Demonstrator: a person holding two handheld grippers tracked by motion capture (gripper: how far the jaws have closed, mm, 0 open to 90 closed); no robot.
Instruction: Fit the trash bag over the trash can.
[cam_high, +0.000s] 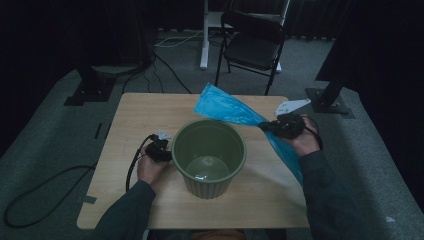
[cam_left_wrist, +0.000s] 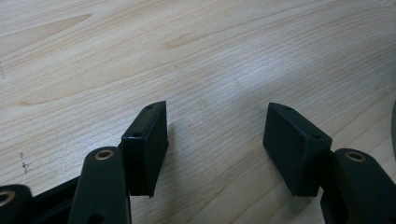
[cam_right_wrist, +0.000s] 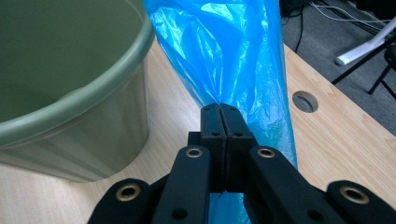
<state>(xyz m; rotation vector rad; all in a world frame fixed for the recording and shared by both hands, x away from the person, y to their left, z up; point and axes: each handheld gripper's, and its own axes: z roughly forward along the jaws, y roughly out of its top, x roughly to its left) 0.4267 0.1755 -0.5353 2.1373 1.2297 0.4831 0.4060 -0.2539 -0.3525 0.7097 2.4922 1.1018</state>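
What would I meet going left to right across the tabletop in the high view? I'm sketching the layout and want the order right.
Left gripper, black with open jaws, beside the bucket → round olive-green plastic bucket → right gripper, black, shut on the crinkled blue plastic bag. All lie on the light wooden table.

No legible text (labels or signs)

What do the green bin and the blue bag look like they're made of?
The green bin looks like moulded plastic: smooth matte walls, a rolled rim, ribbed sides. The blue bag seems thin plastic film: glossy, translucent and finely crinkled where the right gripper pinches it.
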